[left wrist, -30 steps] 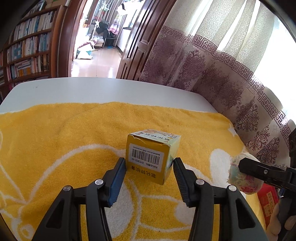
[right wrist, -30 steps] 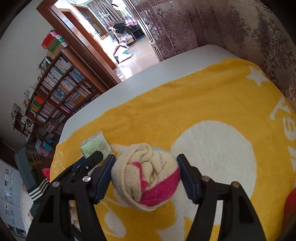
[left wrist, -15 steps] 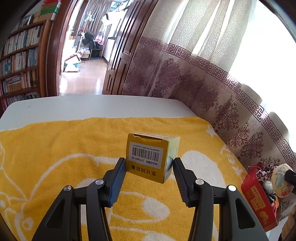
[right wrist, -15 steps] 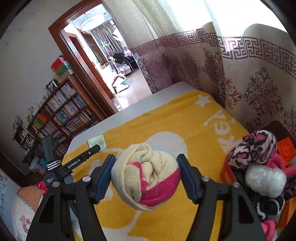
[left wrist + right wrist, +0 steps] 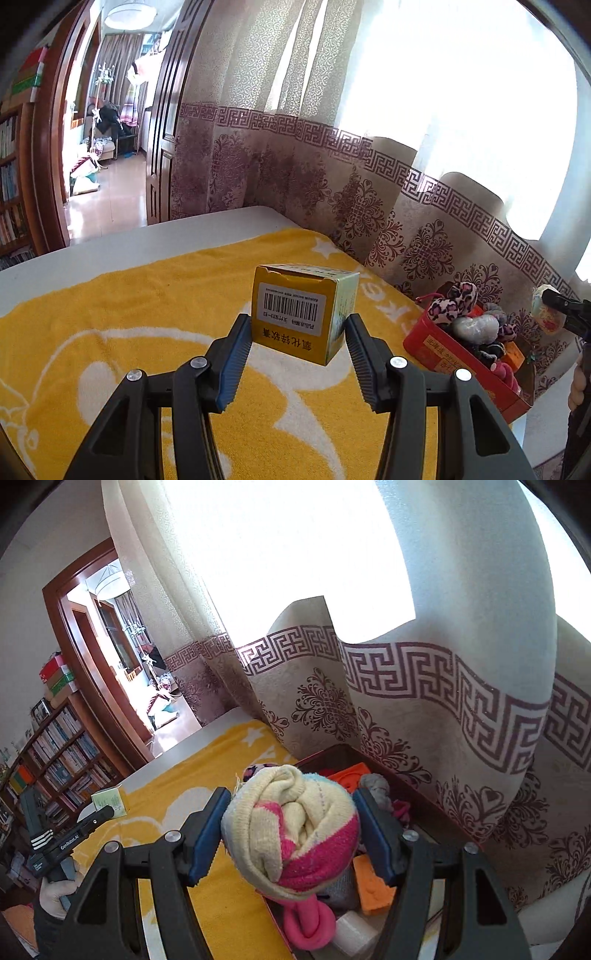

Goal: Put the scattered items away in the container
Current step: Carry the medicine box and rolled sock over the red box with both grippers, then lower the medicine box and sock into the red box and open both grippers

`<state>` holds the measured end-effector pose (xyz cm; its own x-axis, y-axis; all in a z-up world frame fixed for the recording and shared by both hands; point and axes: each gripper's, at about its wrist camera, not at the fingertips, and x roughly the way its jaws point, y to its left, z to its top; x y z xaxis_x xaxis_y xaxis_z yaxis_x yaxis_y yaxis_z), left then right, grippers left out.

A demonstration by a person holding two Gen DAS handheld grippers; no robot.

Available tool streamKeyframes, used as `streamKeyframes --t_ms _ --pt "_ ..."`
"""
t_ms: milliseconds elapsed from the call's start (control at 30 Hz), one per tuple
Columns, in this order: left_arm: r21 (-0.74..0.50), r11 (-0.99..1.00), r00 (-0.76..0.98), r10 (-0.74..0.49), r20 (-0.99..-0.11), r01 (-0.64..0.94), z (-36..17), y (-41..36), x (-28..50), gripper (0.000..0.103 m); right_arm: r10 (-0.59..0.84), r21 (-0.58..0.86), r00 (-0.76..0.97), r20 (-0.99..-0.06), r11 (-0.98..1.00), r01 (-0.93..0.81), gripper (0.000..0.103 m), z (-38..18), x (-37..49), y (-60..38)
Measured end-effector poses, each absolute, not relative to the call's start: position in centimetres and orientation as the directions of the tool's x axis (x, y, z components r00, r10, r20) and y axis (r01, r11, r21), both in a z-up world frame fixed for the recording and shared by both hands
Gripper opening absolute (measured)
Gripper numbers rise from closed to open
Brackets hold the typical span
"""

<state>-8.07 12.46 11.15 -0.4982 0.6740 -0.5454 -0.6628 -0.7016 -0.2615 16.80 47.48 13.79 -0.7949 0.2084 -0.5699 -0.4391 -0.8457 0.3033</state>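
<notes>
Behind everything, a patterned curtain (image 5: pixel 369 192) hangs along the far edge of the white worktop (image 5: pixel 129 243), which carries a yellow towel (image 5: pixel 122 317). At the towel's right end sits a red container (image 5: pixel 439 347), already piled with soft toys and rolled socks. The left gripper (image 5: pixel 298 341) has its jaws clamped on a yellow carton (image 5: pixel 295 314), held above the towel. The right gripper (image 5: pixel 291 830) grips a rolled cream-and-pink sock (image 5: pixel 291 827) between its jaws, directly over the container.
</notes>
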Motion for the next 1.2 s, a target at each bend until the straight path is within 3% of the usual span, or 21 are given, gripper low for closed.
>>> streamKeyframes --t_ms 200,900,1200 --pt "-0.24 -0.63 -0.441 0.721 -0.535 -0.739 12.4 15.8 -4.3 0.053 0.184 0.323 -0.785 -0.591 -0.839 -0.439 0.072 12.3 17.9 48.4" --pt "-0.264 -0.369 -0.17 0.811 -0.559 -0.891 12.4 29.5 5.3 0.053 0.216 0.37 -0.818 -0.534 -0.81 -0.455 0.072 11.2 22.1 52.2" --pt "-0.241 -0.228 -0.02 0.765 -0.643 -0.944 8.7 34.1 9.3 0.054 0.224 0.362 -0.833 -0.505 -0.822 -0.44 0.072 12.0 21.7 52.4"
